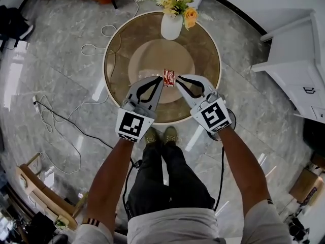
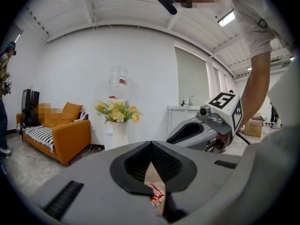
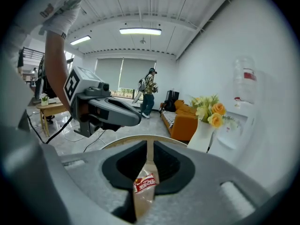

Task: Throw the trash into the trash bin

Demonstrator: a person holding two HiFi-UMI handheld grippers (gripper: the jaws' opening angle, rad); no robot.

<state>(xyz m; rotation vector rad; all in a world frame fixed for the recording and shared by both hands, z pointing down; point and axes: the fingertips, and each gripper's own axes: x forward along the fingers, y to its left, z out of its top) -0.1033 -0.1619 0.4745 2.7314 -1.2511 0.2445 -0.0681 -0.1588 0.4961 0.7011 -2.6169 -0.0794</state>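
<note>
Right claw [image 3: 149,150] is narrow, with only a thin slit between the tips and nothing pinched. Left claw [image 2: 151,145] has its tips together and is empty. The wrapper [image 1: 169,78], small and red with a clear part, lies on the table [image 1: 117,60] near its middle, between the two claw tips and just past them. I can't tell whether either tip touches it. Main risk, as I judge it: the right slit looks too thin to take the wrapper, so coming in like this would shove it across the table instead of gripping it. The top looks smooth and glossy and the wrapper looks light, so it likely skids or flips away. A pinch on the clear part alone may slip out when lifted. The shut left claw sits just beside the right one, so the two may bump or knock the wrapper aside. A push to the far side sends the wrapper toward the vase [image 1: 171,25] at the far edge, and an overshoot could tip the vase. The bin is in no view, so the carry is a guess. Cables [image 1: 53,117] lie on the floor to the left of the table and could catch a foot on the way.
</note>
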